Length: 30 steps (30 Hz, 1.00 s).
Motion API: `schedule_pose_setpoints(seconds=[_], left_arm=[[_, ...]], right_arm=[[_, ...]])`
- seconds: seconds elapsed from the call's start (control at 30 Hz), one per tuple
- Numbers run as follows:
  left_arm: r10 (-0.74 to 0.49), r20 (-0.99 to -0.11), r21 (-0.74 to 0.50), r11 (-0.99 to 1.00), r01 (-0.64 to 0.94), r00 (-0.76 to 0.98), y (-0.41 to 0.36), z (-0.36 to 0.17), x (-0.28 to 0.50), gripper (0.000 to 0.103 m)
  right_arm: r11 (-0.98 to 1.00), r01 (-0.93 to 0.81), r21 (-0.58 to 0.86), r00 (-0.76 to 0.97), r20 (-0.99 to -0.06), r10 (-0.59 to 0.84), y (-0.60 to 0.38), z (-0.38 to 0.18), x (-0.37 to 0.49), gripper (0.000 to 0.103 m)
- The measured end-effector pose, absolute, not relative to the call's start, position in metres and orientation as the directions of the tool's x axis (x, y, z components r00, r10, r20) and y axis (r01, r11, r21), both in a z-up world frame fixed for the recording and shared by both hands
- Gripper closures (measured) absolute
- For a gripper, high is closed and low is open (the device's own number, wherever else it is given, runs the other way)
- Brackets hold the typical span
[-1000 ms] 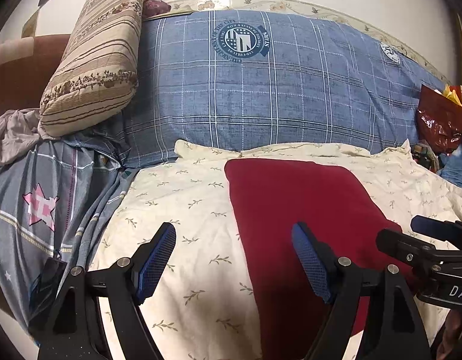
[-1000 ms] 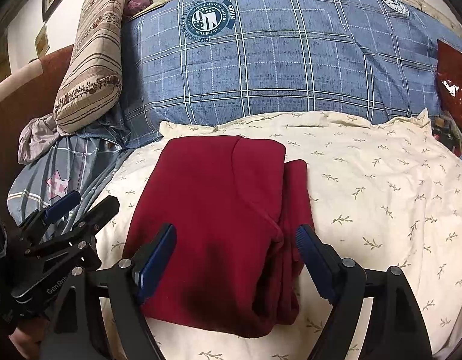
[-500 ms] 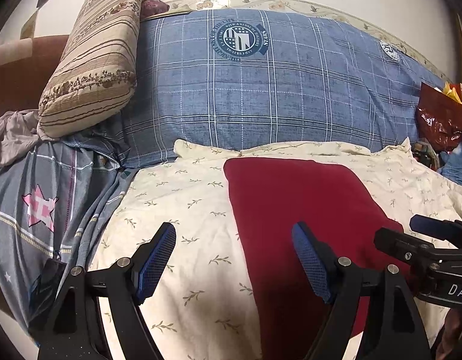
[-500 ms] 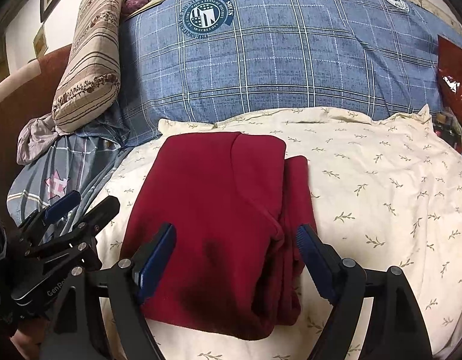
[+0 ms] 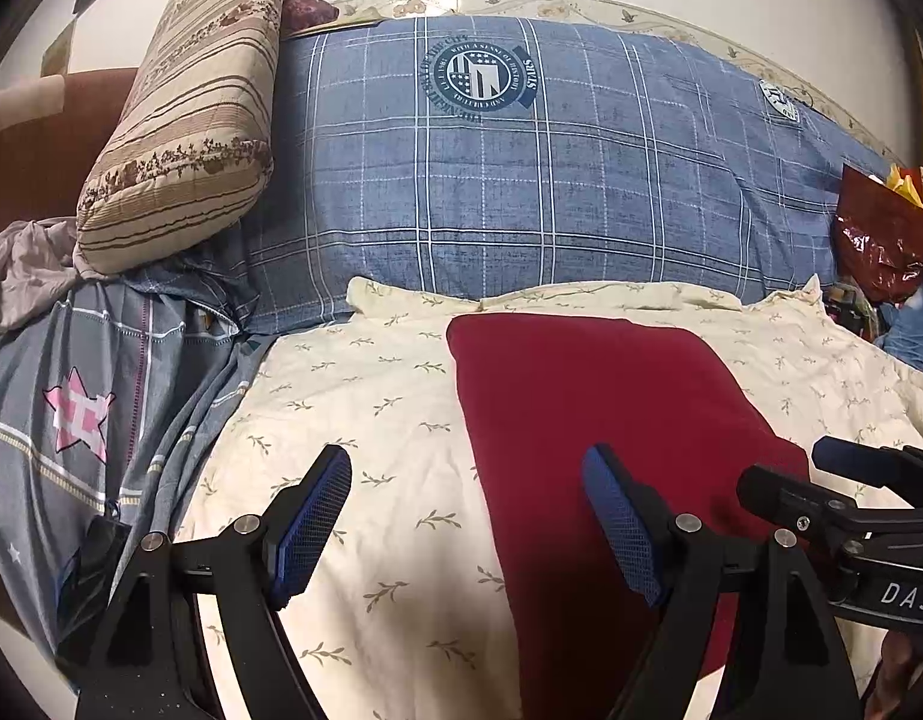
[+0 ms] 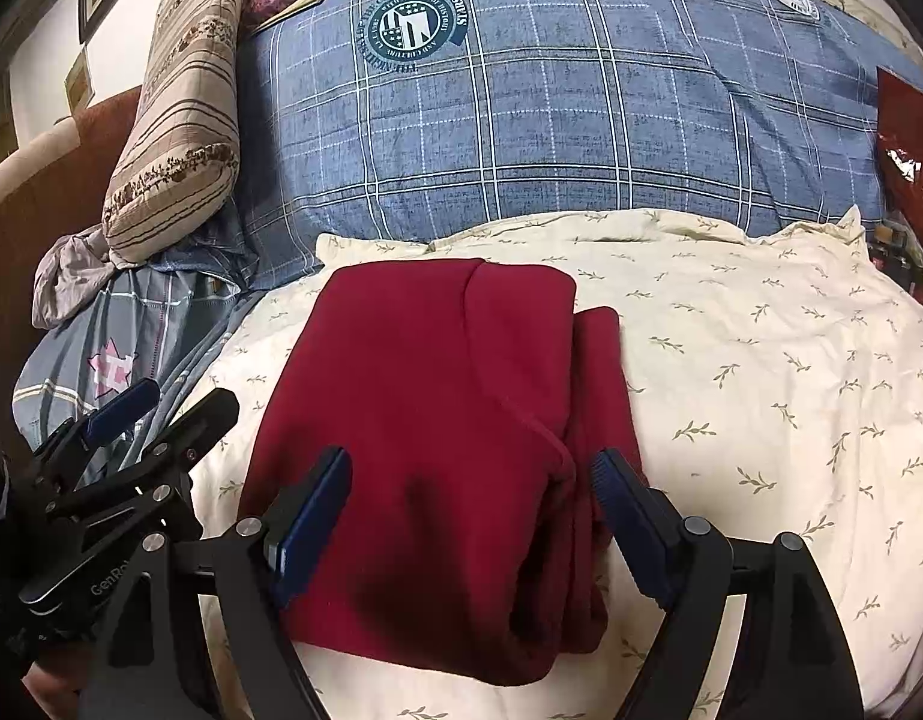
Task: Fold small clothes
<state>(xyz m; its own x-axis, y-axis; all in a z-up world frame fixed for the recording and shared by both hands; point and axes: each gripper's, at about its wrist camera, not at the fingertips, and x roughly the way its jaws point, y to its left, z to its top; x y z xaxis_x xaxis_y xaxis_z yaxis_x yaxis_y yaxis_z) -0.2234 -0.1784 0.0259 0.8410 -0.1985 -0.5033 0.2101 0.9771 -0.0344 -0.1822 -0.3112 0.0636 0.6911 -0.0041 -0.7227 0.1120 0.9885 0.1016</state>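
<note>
A dark red garment (image 6: pixel 437 420) lies folded into a compact block on the cream leaf-print sheet (image 6: pixel 761 372), a narrower folded layer showing along its right side. My right gripper (image 6: pixel 470 516) hovers open over its near end with nothing between the fingers. In the left wrist view the same garment (image 5: pixel 611 408) lies ahead and to the right, and my left gripper (image 5: pixel 467 522) stands open above the garment's left edge and the sheet (image 5: pixel 353 420), holding nothing. Each gripper shows at the edge of the other's view.
A big blue plaid pillow (image 5: pixel 521 180) stands behind the sheet. A striped beige cushion (image 5: pixel 185 114) leans at the back left above a grey star-print cover (image 5: pixel 77 414). A shiny red bag (image 5: pixel 881 240) sits at the far right.
</note>
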Motion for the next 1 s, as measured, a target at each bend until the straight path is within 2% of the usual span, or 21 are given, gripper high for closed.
schedule_pose_setpoints(seconds=[1.0], left_arm=[[-0.201, -0.505, -0.039, 0.977, 0.210, 0.839, -0.1808, 0.0250, -0.2217, 0.023]], right_arm=[[0.990, 0.104, 0.092, 0.670, -0.743, -0.001, -0.3076, 0.0566, -0.1753, 0.019]])
